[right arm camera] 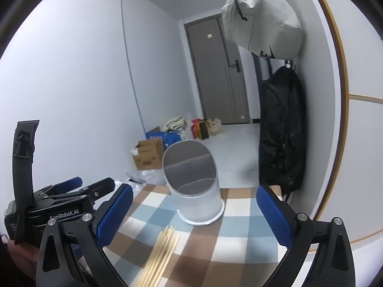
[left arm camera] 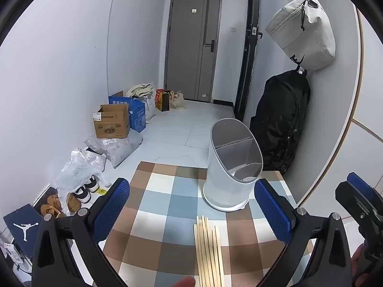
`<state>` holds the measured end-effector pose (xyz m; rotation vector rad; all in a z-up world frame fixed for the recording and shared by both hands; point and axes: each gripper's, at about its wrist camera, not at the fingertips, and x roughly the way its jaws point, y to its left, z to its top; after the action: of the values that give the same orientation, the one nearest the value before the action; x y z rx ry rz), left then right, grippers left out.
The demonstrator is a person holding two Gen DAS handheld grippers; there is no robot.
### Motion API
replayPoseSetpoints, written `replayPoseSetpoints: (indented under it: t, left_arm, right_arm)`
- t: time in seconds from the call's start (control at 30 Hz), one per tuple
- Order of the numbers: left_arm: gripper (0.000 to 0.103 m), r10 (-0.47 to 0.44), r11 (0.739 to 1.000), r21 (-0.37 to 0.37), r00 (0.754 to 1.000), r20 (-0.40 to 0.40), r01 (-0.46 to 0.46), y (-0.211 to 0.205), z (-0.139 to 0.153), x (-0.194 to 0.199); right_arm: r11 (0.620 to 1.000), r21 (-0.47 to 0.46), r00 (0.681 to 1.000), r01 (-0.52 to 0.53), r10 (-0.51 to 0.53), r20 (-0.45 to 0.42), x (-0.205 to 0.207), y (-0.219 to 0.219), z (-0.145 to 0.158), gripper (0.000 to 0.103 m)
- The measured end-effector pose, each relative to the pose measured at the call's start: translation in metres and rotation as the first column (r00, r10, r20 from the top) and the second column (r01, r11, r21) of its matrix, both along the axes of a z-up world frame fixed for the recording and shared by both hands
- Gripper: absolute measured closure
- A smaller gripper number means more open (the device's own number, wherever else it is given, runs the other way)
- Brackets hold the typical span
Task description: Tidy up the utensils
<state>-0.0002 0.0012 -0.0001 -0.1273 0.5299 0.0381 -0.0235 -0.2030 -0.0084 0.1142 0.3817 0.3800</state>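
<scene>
Left wrist: pale wooden chopsticks (left arm camera: 208, 251), bundled flat on checkered cloth (left arm camera: 167, 215).

I read "GenRobot.AI" on the left gripper (right arm camera: 69, 189) body. A white Jumpman logo marks the navy box (left arm camera: 22, 227). The carton labels are illegible.

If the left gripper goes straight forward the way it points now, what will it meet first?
Probably the white utensil holder: it stands ahead of the open left gripper. The chopsticks lie lower, on the table.
</scene>
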Motion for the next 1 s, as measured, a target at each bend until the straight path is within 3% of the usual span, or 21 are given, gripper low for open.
replayPoseSetpoints:
  t: [0.2, 1.0]
  left_arm:
    - [0.002, -0.005, 1.0, -0.002, 1.0, -0.027, 0.005, 0.0, -0.002, 0.007]
    - [0.002, -0.032, 0.999, -0.03, 0.999, -0.014, 0.031, 0.005, -0.004, 0.001]
  right_arm:
    - [1.0, -0.012, 1.0, 0.008, -0.008, 0.0, 0.0, -0.001, 0.0, 0.0]
    - [1.0, -0.02, 1.0, -0.001, 0.001, -0.002, 0.0, 0.004, 0.0, 0.0]
